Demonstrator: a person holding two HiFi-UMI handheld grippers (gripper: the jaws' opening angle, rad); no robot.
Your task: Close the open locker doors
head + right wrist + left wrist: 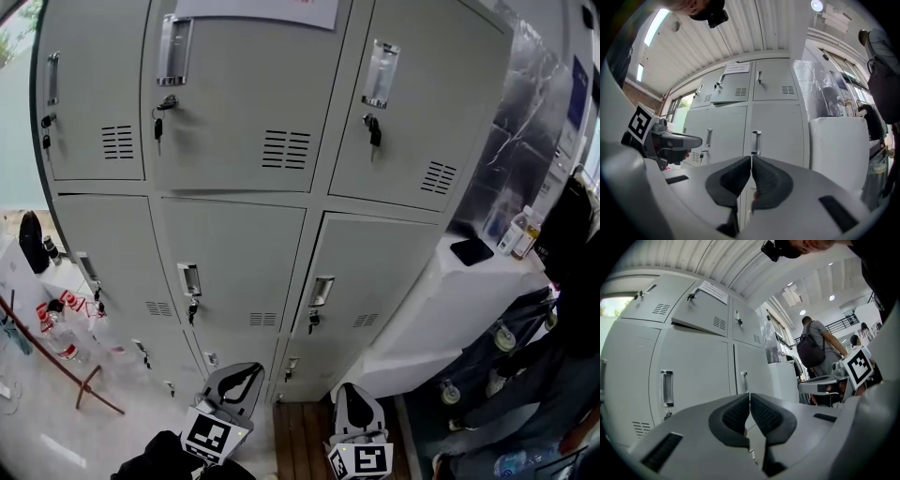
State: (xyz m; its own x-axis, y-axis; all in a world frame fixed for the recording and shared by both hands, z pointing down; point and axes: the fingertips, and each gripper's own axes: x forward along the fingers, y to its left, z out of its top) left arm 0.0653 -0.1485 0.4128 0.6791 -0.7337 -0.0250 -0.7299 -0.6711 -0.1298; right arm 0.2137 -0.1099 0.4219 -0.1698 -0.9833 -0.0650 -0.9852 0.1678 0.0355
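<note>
**Condition.** The locker bank (234,253) is 3 columns wide. The upper middle door (701,310) stands ajar. Both gripper views show its lower edge projecting in front of the door below. The doors beside it and the middle-row doors look flush. The lowest rows are too small in the head view to judge.

**Grippers.** The left gripper (242,375) and the right gripper (356,394) are held low in front of the bank, side by side, pointing level at it. Each has its jaws together, pads meeting, with nothing between them. Neither touches a door.

**Procedure** (judged from how the door stands)
1. Work with the jaws together. Closed tips make a blunt, firm pusher and are unlikely to snag the handle (173,49) or the key (159,117) hanging under it.
2. Raise 1 gripper to the ajar door, which sits well above both.
3. Press on bare sheet metal at the handle side, probably the side away from the hinge. Stay clear of the vent slots (286,148) and the paper notice (258,9).
4. Push straight in, steadily, until the face lies flush with its neighbours.

**Caution.** A hard shove probably makes a light metal door bounce back out. Keep the second gripper clear of the white counter (450,281) at the right.
</note>
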